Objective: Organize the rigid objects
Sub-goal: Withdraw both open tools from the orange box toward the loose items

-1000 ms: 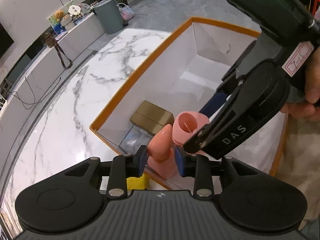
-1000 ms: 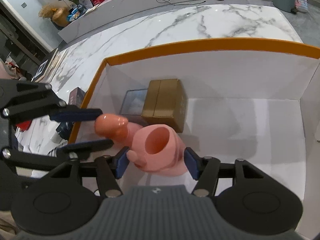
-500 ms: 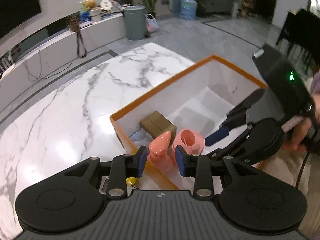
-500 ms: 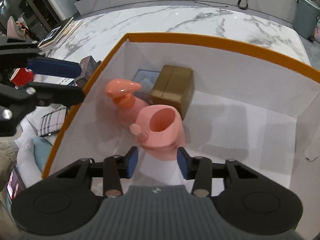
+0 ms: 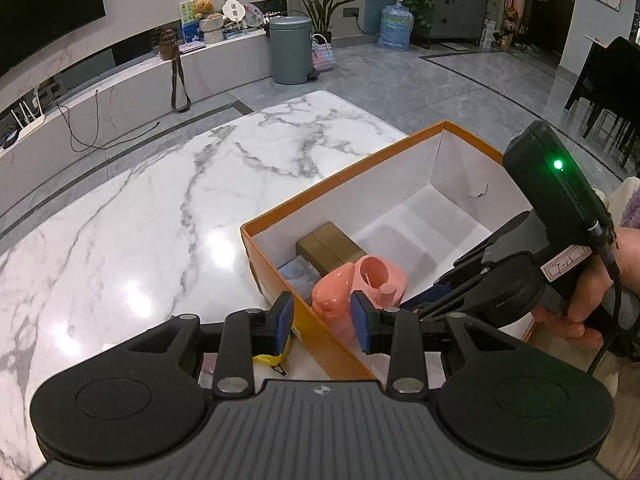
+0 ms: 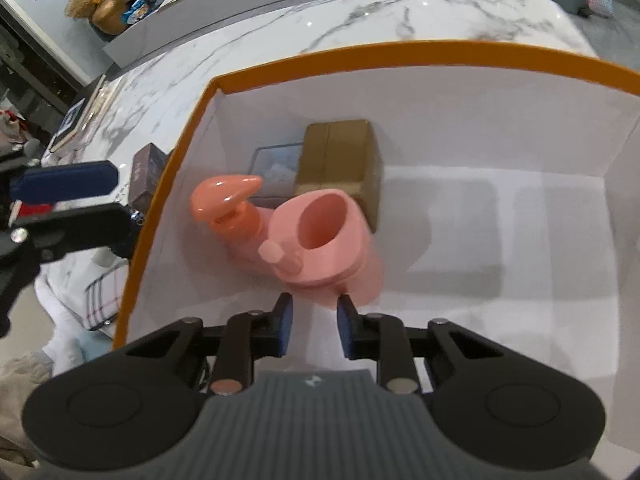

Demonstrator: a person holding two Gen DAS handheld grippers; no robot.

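A white box with an orange rim (image 5: 344, 176) (image 6: 400, 50) stands on the marble table. In its near-left corner a pink pump dispenser (image 5: 332, 292) (image 6: 224, 198) and a pink cup (image 5: 380, 276) (image 6: 324, 236) stand upright, touching each other. A brown carton (image 5: 328, 246) (image 6: 340, 156) and a flat bluish card (image 6: 276, 164) lie behind them. My right gripper (image 6: 314, 308) (image 5: 416, 304) hangs in the box just short of the cup, its jaws closing, almost together and empty. My left gripper (image 5: 322, 308) (image 6: 112, 196) hovers over the box's left wall, narrowly open, holding nothing.
Outside the box's left wall lie a small dark box (image 6: 146, 172), a plaid cloth (image 6: 100, 300) and a yellow item (image 5: 272, 356). The right half of the box floor (image 6: 520, 240) is bare. A person's hand (image 5: 572, 320) holds the right gripper.
The right jaws let go of the pink cup, drew back and came nearly together. The left gripper pulled off the dispenser, rose and rolled, ending outside the box wall.
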